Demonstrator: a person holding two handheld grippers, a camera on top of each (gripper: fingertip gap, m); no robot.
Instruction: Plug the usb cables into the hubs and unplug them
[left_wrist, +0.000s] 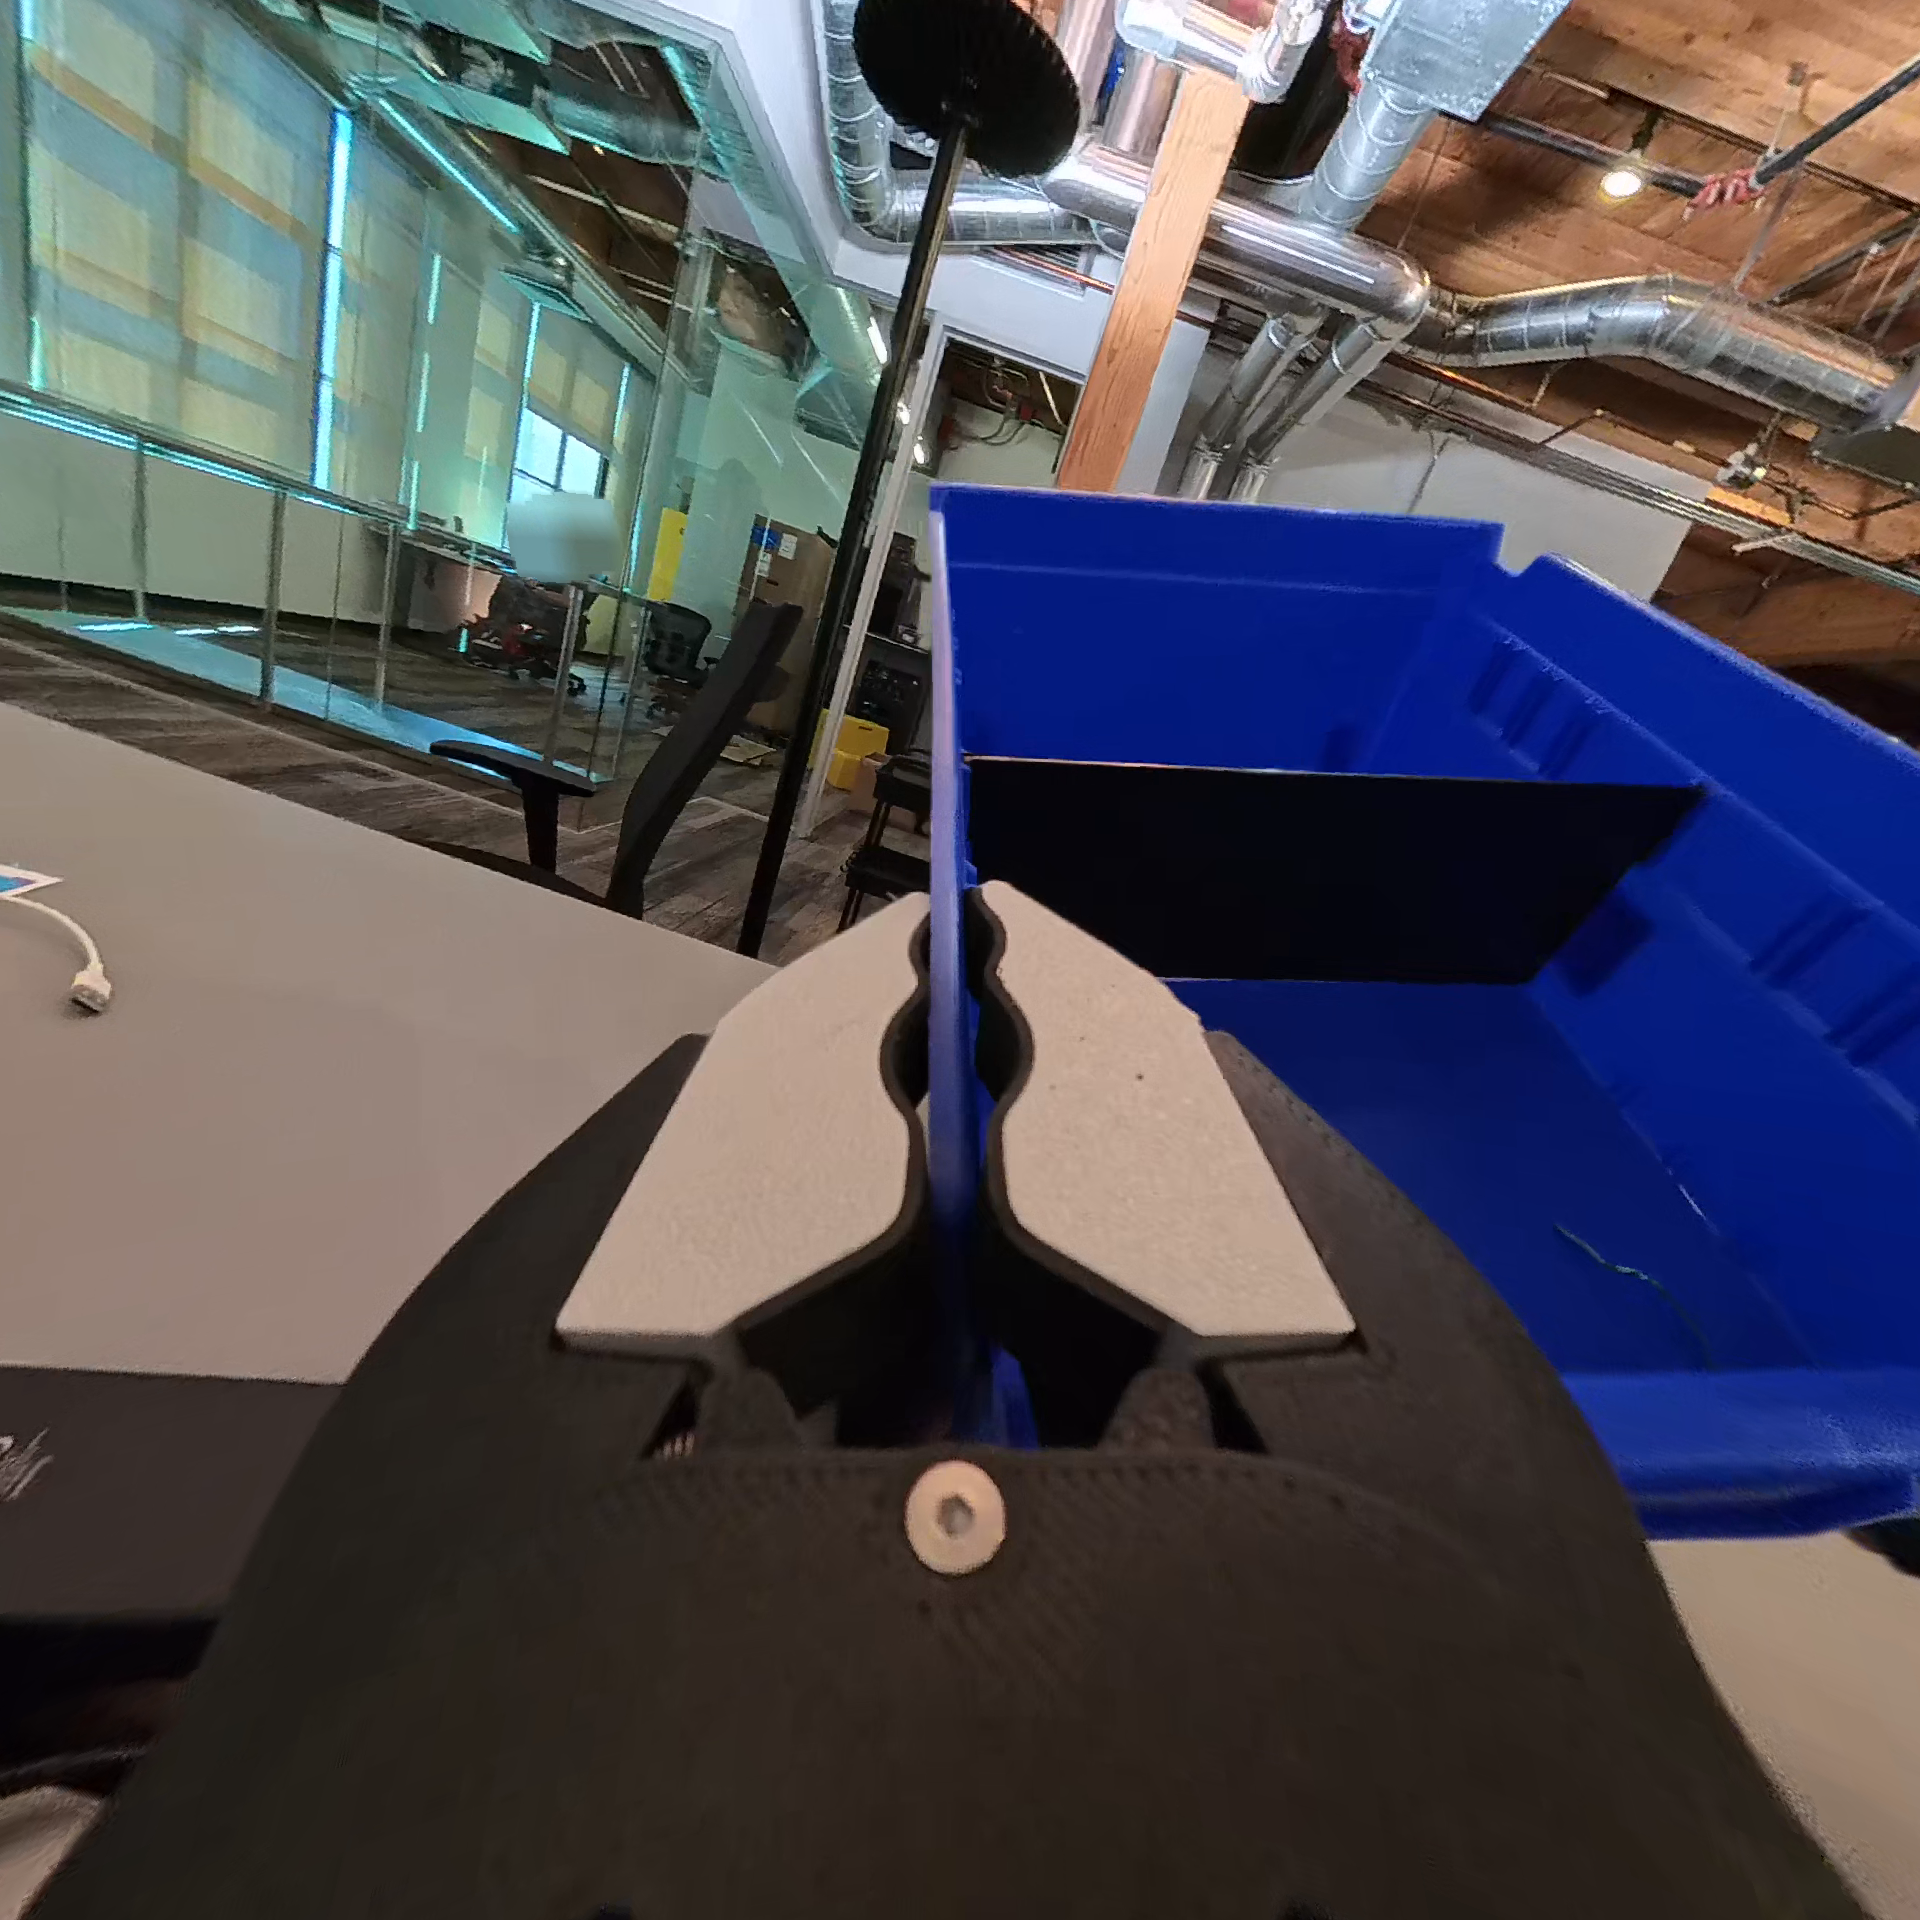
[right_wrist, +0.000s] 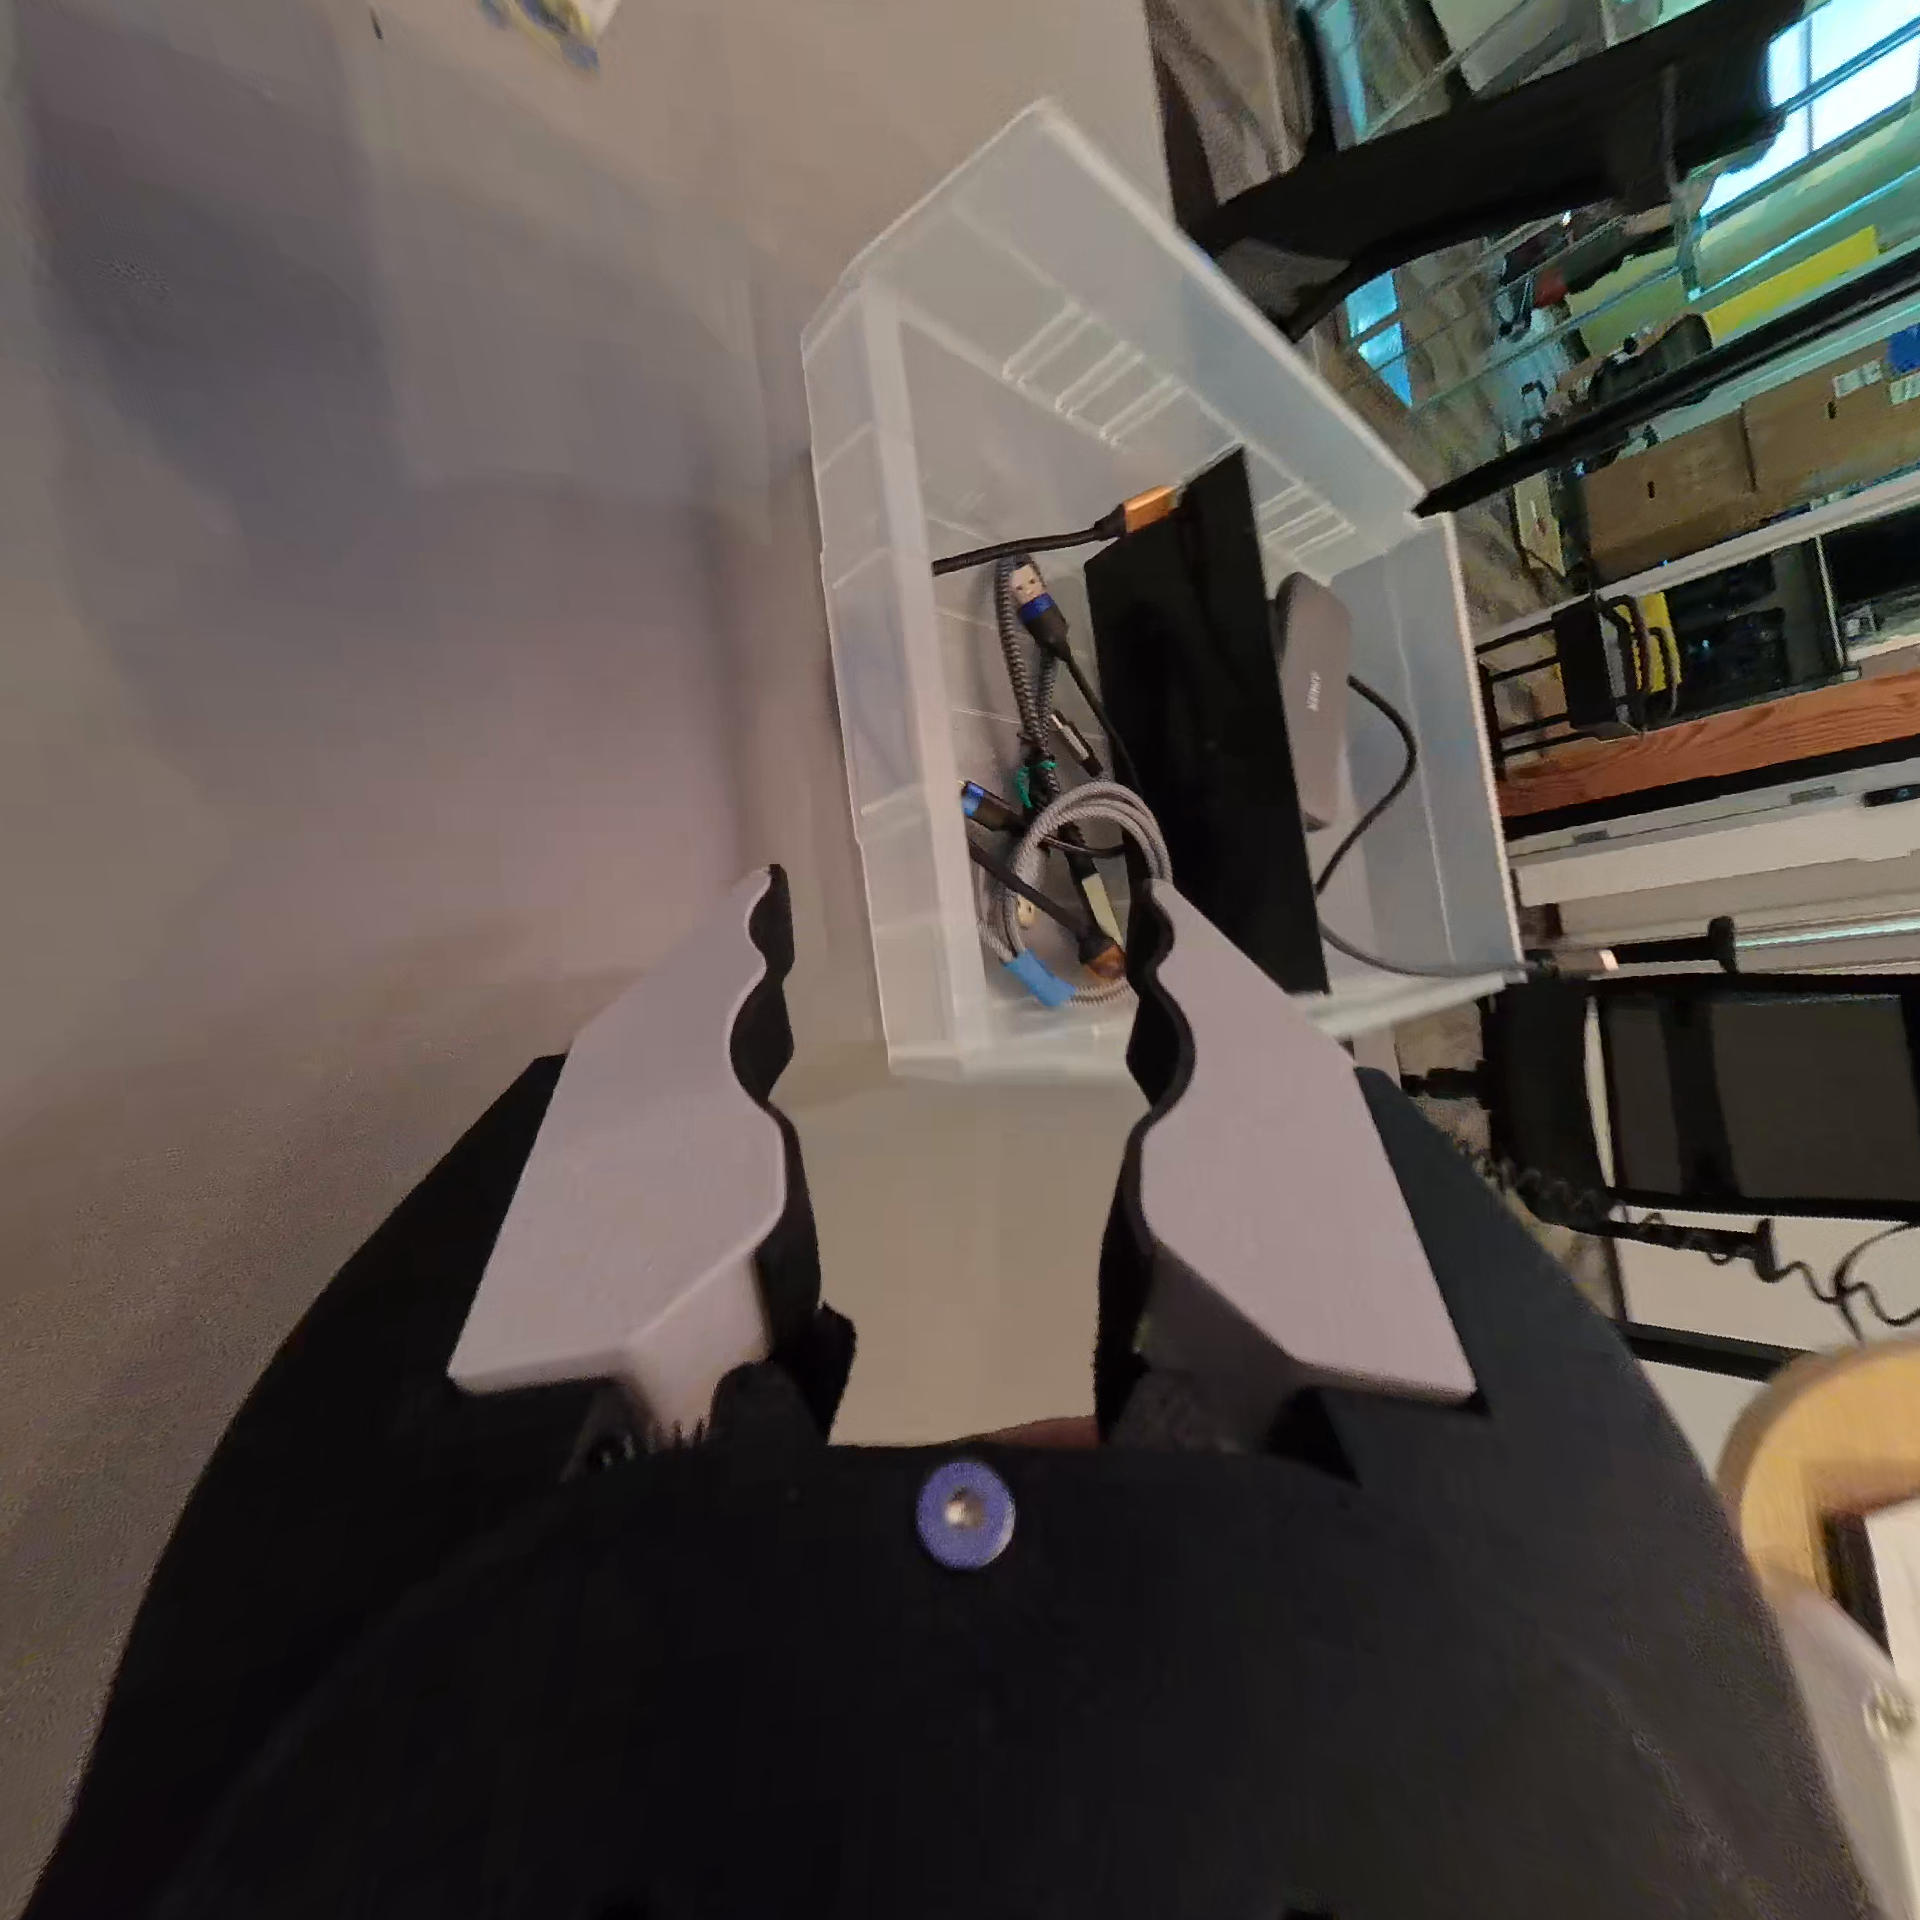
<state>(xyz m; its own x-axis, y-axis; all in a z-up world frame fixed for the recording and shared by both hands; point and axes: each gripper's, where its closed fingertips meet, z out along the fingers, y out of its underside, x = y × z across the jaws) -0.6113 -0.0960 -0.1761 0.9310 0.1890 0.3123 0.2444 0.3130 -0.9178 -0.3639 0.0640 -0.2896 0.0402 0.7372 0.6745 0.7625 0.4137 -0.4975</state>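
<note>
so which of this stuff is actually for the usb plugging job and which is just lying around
For the job:
- usb cables in the clear bin
- grey hub behind the bin's black divider
- right gripper, open
- left gripper, shut on the blue bin wall

Lying about:
- white cable on the table
- office chair

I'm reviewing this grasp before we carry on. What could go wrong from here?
The left gripper clamps only the thin wall of the blue bin, so the bin may tip or slip. The right gripper hangs open near the clear bin, where tangled cables could snag together.
</note>
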